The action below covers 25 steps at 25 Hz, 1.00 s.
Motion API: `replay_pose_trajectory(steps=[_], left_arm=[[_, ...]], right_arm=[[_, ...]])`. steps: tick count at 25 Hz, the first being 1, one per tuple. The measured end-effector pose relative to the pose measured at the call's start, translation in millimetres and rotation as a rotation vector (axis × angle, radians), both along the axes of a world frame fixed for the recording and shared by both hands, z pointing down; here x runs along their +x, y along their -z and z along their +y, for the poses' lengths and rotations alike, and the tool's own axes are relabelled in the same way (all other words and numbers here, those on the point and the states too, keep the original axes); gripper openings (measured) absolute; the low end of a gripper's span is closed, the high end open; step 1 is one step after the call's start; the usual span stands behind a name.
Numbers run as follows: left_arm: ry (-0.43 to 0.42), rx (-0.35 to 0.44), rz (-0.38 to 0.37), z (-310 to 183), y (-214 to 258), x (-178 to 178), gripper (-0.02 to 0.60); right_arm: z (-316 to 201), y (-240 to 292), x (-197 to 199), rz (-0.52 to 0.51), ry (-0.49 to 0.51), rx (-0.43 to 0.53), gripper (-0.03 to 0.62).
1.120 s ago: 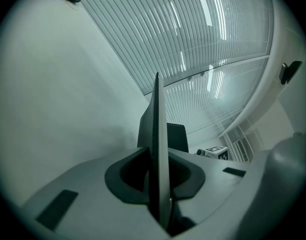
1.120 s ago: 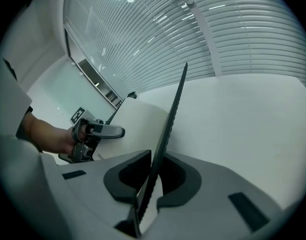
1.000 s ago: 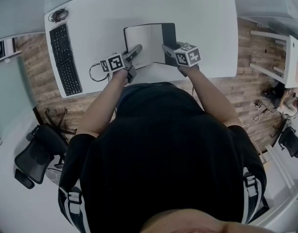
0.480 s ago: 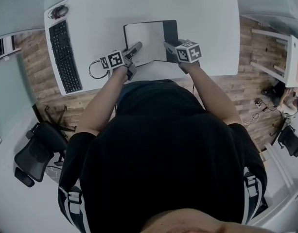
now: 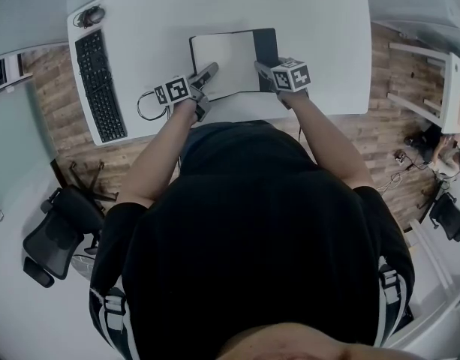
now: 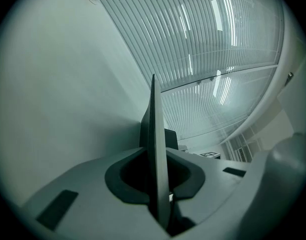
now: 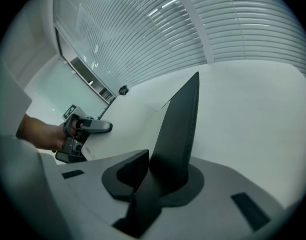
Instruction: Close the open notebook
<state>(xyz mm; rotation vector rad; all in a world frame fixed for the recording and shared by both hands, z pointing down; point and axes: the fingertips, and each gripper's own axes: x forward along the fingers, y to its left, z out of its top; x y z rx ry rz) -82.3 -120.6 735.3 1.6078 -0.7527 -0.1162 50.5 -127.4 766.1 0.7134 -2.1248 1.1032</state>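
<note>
On the white desk [image 5: 312, 21], near its middle and just in front of the person, the open notebook [image 5: 222, 62] is laid flat. Its spread is set crosswise: the longer side runs left to right, about parallel with the desk's near edge and only slightly skewed. The fold runs away from the person toward the far edge. A white page [image 5: 223, 66] is turned up over most of the spread, on the left. A narrower strip of black cover [image 5: 268, 55] is shown along the right.

The left tool [image 5: 211, 71] is reached in over the near left part of the white page, aimed toward the far right; whether the paper is touched cannot be told. In the left gripper view its jaws are seen pressed together into one thin upright blade, with nothing made out between them.

The right tool [image 5: 258, 66] is placed at the near end of the line where page and black cover meet, aimed toward the far left. Its jaws have just been opening and are seen a little apart in the right gripper view, with nothing pinched between them. Part of the white page is left between the two tips.

A black keyboard [image 5: 98, 88] is laid along the desk's left end, well apart from the notebook. A cable loop [image 5: 145, 109] is seen beside the left tool's marker cube.
</note>
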Motion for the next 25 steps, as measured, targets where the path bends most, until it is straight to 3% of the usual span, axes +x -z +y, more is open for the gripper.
replay_pose_trajectory(steps=[11,19,25], left_arm=[[0.015,-0.016,0.004,2,-4,-12,0.067],[0.028,-0.004,-0.01,1,-4,-22,0.066],[0.015,0.013,-0.021,0,-1,-19,0.067]], right_arm=[[-1,-14,19,-0.045,-0.043,-0.005,0.175],[2,-22,57,-0.017,-0.145,0.009,0.176],[9,-28,62,0.024,-0.111,0.016,0.121]])
